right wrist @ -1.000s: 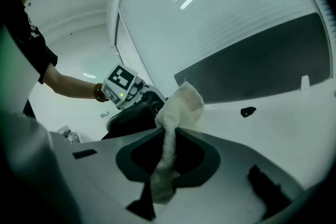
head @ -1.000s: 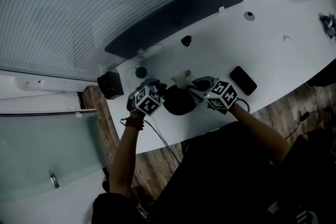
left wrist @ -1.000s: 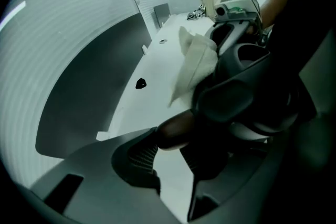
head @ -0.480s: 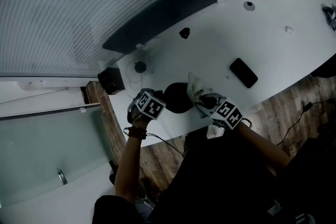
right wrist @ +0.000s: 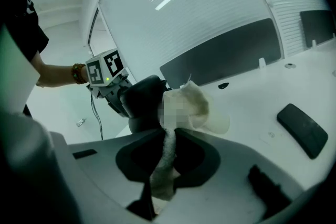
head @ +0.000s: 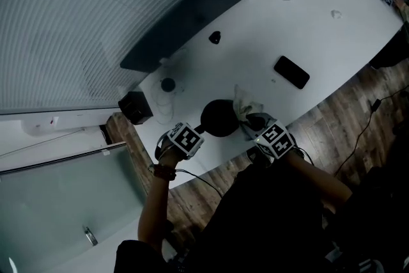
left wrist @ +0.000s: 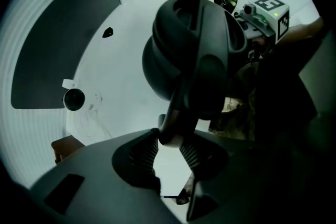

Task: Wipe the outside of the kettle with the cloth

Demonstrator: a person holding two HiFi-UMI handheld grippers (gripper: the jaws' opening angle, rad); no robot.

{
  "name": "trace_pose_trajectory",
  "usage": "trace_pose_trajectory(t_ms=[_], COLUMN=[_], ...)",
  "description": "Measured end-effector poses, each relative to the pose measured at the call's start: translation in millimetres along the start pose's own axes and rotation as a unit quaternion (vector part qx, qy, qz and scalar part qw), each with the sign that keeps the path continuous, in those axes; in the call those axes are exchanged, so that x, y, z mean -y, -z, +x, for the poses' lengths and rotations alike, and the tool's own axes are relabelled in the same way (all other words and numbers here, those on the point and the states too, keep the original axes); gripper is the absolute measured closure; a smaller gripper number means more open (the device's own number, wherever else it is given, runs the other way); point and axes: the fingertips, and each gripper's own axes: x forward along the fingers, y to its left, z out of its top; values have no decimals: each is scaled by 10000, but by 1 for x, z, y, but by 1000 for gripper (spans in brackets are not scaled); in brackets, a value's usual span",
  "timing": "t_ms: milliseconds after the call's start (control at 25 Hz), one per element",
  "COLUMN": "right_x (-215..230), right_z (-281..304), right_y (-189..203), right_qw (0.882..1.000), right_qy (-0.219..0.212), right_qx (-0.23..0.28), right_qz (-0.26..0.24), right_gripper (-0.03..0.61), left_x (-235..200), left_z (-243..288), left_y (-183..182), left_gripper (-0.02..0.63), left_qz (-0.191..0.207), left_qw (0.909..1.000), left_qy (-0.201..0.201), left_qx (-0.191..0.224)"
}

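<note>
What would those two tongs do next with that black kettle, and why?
Probably drag the cloth across the side of the kettle. The right tongs are clamped on the cloth, which seems to rest against the kettle, while the left tongs grip its handle to steady it.

Left gripper (left wrist: 169, 150): pointing down, jaws clamped on the kettle handle (left wrist: 184, 103).
Right gripper (right wrist: 167, 157): tilted below level, jaws pinching the cloth (right wrist: 202, 105).
Forearms (head: 152, 201): both reach forward, the grippers near each other.
</note>
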Motion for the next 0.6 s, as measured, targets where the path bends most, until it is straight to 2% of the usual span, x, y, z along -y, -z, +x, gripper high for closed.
trace_pose_trajectory(t_ms=[120, 360, 520, 600], right_x=[-13, -45, -72, -87], right_z=[-3, -6, 3, 18], right_y=[3, 7, 20, 30], right_qw=[9989, 9942, 9923, 9930], right_qy=[403, 842, 920, 831], right_qx=[228, 654, 791, 773], right_qz=[63, -145, -233, -317], right_gripper=[523, 523, 523, 523], left_x=[18, 50, 58, 66], left_z=[2, 6, 3, 3], left_y=[5, 0, -7, -11], left_gripper=[488, 488, 488, 488], left_qz=[177, 426, 643, 670], left_qw=[9997, 9989, 9979, 9973], left_qy=[151, 175, -31, 20], left_qx=[-22, -41, 122, 286])
